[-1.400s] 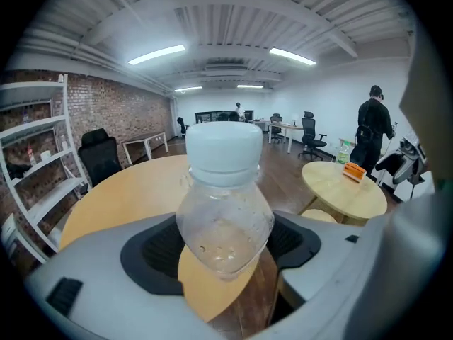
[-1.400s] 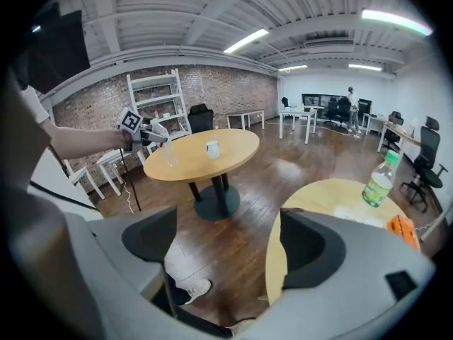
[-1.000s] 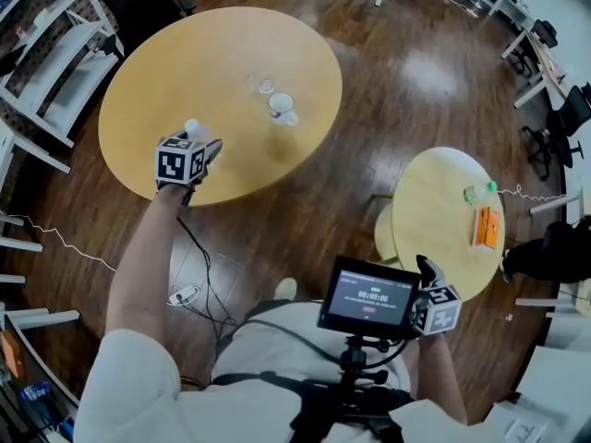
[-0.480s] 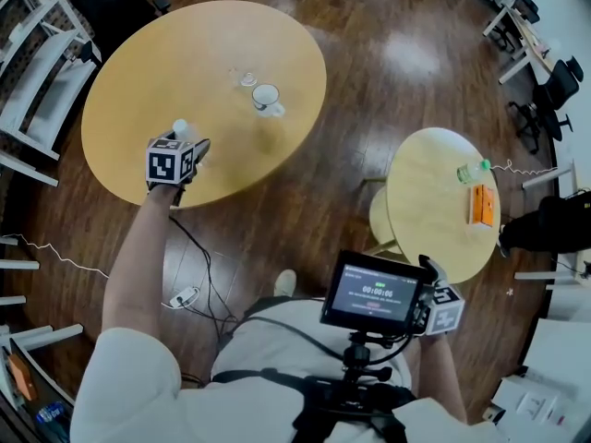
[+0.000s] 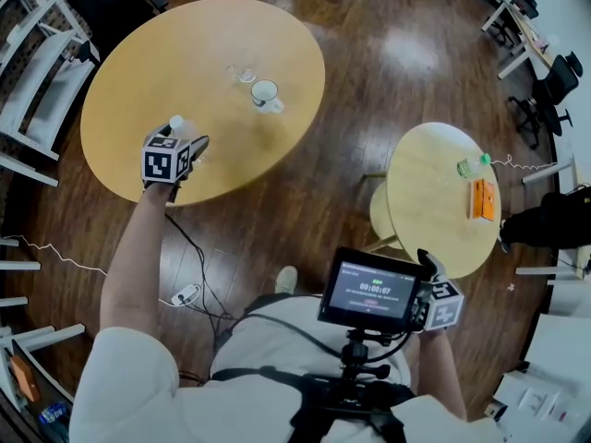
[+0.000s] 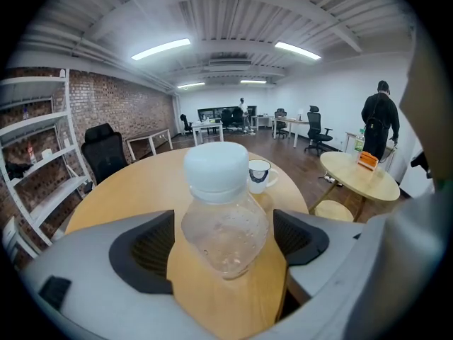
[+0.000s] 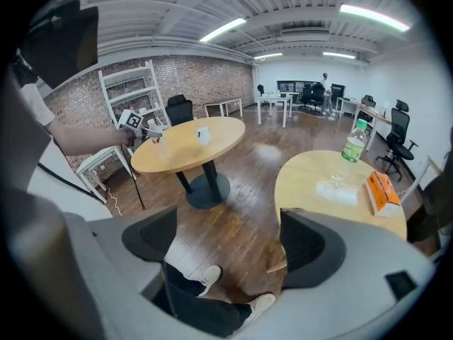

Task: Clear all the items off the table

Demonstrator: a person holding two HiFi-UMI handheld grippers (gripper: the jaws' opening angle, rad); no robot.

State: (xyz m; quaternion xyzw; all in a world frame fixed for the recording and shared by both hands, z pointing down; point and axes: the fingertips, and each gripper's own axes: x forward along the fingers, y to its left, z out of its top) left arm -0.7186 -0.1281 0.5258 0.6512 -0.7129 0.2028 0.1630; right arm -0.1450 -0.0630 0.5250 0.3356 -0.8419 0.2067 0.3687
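A small clear bottle [image 6: 225,232] with a white cap stands upright on the big round wooden table [image 5: 138,53], near its front edge. My left gripper [image 6: 226,243] has the bottle between its jaws. They have just been opening, and a gap shows between each pad and the bottle. In the head view the bottle [image 5: 175,123] shows just beyond the left gripper [image 5: 183,138]. A white mug [image 5: 265,93] and a small clear glass piece [image 5: 242,75] sit further in. My right gripper [image 7: 226,250] is open and empty, over the floor and the person's shoes.
A small round table [image 5: 434,192] at the right carries a green bottle [image 5: 471,165] and an orange box [image 5: 481,200]. A monitor [image 5: 369,293] on a chest rig sits beside the right gripper [image 5: 429,270]. White shelving [image 5: 37,63] lines the left wall. A person [image 6: 379,119] stands far off.
The head view has shifted slightly. Both grippers keep their places, the left one still at the bottle by the table's front edge.
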